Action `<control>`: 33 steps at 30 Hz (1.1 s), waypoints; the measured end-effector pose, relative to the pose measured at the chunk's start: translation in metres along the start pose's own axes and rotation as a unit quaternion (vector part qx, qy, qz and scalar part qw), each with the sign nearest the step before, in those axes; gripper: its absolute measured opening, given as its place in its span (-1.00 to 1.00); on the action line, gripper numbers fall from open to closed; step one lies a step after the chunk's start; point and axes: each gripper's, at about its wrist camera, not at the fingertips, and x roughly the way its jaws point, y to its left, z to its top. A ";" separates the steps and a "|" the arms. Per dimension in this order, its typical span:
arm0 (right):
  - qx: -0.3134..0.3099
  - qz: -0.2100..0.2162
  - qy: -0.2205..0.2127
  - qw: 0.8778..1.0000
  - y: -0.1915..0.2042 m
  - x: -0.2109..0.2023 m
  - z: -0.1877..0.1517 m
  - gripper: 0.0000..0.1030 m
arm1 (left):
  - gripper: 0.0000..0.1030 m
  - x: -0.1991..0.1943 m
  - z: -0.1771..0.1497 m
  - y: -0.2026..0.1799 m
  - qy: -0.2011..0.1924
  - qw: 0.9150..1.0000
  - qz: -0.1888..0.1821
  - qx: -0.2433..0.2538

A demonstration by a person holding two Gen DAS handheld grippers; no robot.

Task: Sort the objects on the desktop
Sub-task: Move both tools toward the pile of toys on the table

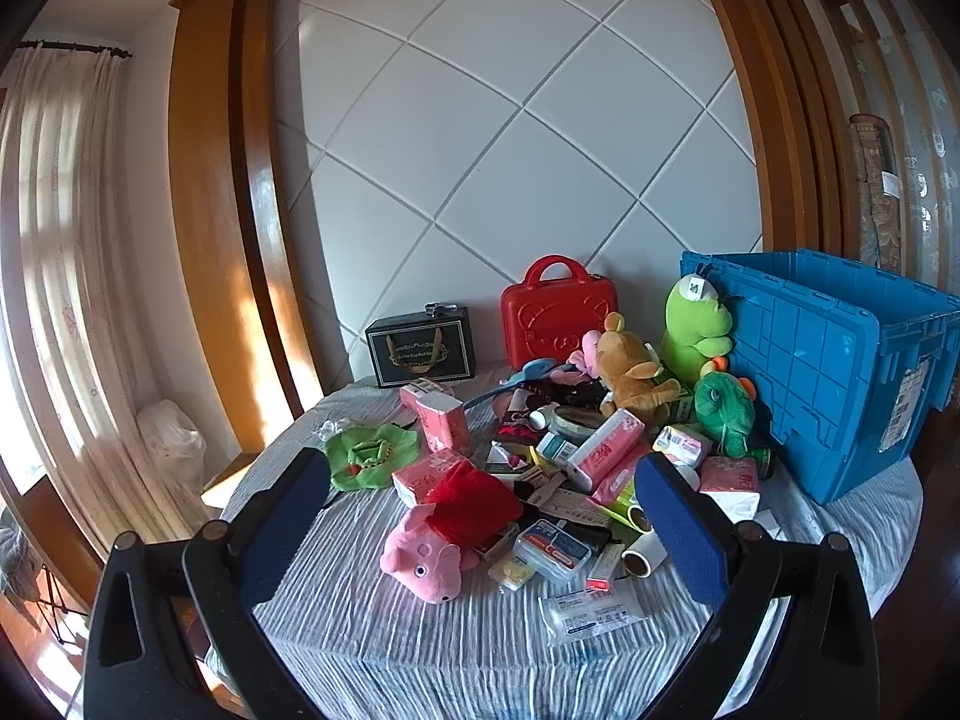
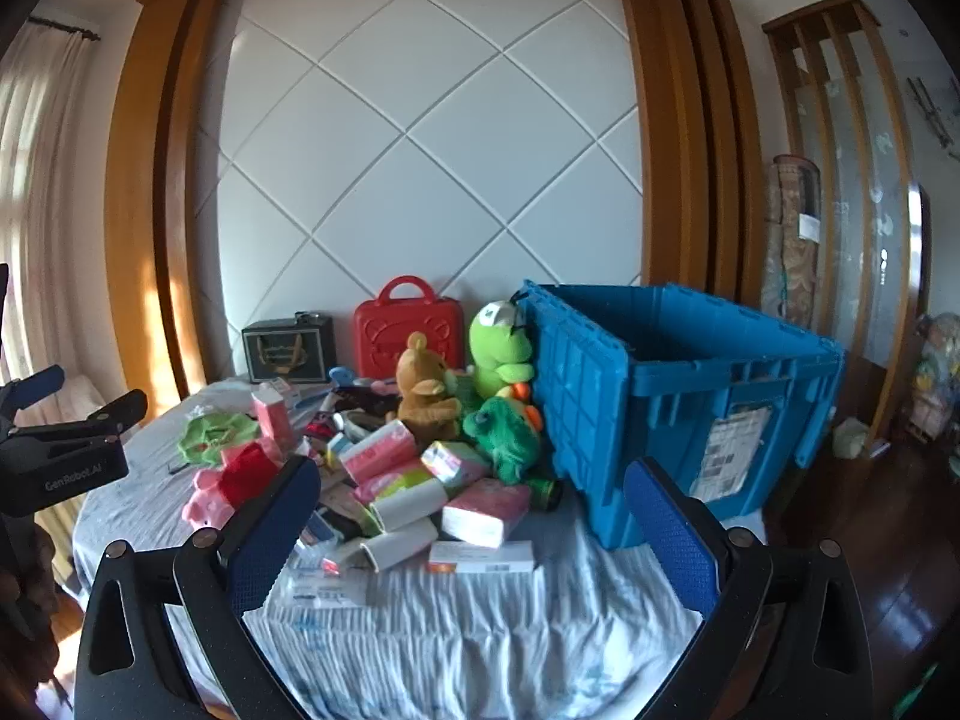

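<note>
A heap of small things lies on a cloth-covered table (image 1: 420, 654): a pink pig plush (image 1: 423, 558) with a red cloth (image 1: 474, 501) on it, pink tissue packs (image 1: 603, 450), medicine boxes and white rolls. A brown bear (image 1: 630, 369), a light green frog plush (image 1: 696, 330) and a dark green plush (image 1: 726, 414) lean by an open blue crate (image 1: 840, 372). My left gripper (image 1: 480, 468) hangs open above the near side of the heap. My right gripper (image 2: 471, 471) is open too, facing the tissue packs (image 2: 378, 450) and the crate (image 2: 690, 396). Neither holds anything.
A red carry case (image 1: 555, 318) and a black gift box (image 1: 420, 348) stand at the back against the wall. A green cloth toy (image 1: 366, 456) lies at the left. The left gripper (image 2: 90, 393) shows at the right wrist view's left edge. Wooden floor (image 2: 870, 540) lies to the right.
</note>
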 end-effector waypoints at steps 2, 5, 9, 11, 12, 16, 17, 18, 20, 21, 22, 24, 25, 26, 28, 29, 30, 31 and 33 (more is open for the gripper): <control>-0.003 0.009 0.000 1.000 0.007 0.008 -0.003 1.00 | 1.00 0.011 -0.007 0.009 0.004 1.000 0.005 -0.006; -0.023 0.007 -0.003 1.000 0.026 0.024 -0.006 1.00 | 1.00 0.032 -0.017 0.024 0.012 1.000 0.013 -0.009; -0.024 0.005 0.005 1.000 0.043 0.055 -0.006 1.00 | 1.00 0.068 -0.023 0.046 0.017 1.000 0.019 -0.007; -0.017 0.010 0.018 1.000 0.052 0.076 -0.004 1.00 | 1.00 0.087 -0.022 0.057 0.017 1.000 0.027 -0.002; -0.013 0.012 0.025 1.000 0.057 0.089 -0.003 1.00 | 1.00 0.096 -0.021 0.064 0.016 1.000 0.027 -0.002; 0.009 0.023 0.049 0.998 0.079 0.143 0.005 1.00 | 1.00 0.135 -0.015 0.088 0.017 0.999 0.027 0.018; 0.013 0.022 0.051 0.998 0.085 0.155 0.008 1.00 | 1.00 0.145 -0.013 0.094 0.015 0.999 0.031 0.025; 0.012 0.019 0.051 0.998 0.091 0.168 0.011 1.00 | 1.00 0.154 -0.011 0.100 0.017 0.999 0.033 0.029; 0.001 0.011 0.050 0.999 0.104 0.191 0.018 1.00 | 1.00 0.173 -0.007 0.113 0.021 0.999 0.024 0.027; -0.005 0.005 0.053 0.999 0.109 0.201 0.021 1.00 | 1.00 0.181 -0.007 0.117 0.019 0.999 0.021 0.024; -0.009 0.002 0.055 0.998 0.113 0.211 0.025 1.00 | 1.00 0.190 -0.008 0.121 0.020 0.999 0.020 0.023; -0.007 0.001 0.062 0.998 0.116 0.228 0.029 1.00 | 1.00 0.205 -0.011 0.124 0.033 0.999 0.023 0.024; -0.004 0.002 0.065 0.998 0.116 0.234 0.029 1.00 | 1.00 0.212 -0.014 0.125 0.040 0.999 0.021 0.026; 0.000 0.005 0.069 0.998 0.116 0.241 0.029 1.00 | 1.00 0.217 -0.018 0.126 0.045 0.998 0.020 0.030; -0.001 0.005 0.079 0.997 0.116 0.256 0.026 1.00 | 1.00 0.225 -0.027 0.124 0.055 0.997 0.022 0.041; -0.004 0.004 0.081 0.997 0.116 0.264 0.025 1.00 | 1.00 0.229 -0.032 0.123 0.059 0.997 0.024 0.045; -0.007 0.004 0.087 0.996 0.115 0.275 0.023 1.00 | 1.00 0.233 -0.037 0.122 0.066 0.996 0.026 0.048; -0.007 0.007 0.092 0.996 0.115 0.282 0.021 1.00 | 1.00 0.237 -0.042 0.120 0.076 0.996 0.025 0.050; -0.005 0.022 0.105 0.994 0.112 0.300 0.019 1.00 | 1.00 0.242 -0.051 0.116 0.094 0.993 0.033 0.060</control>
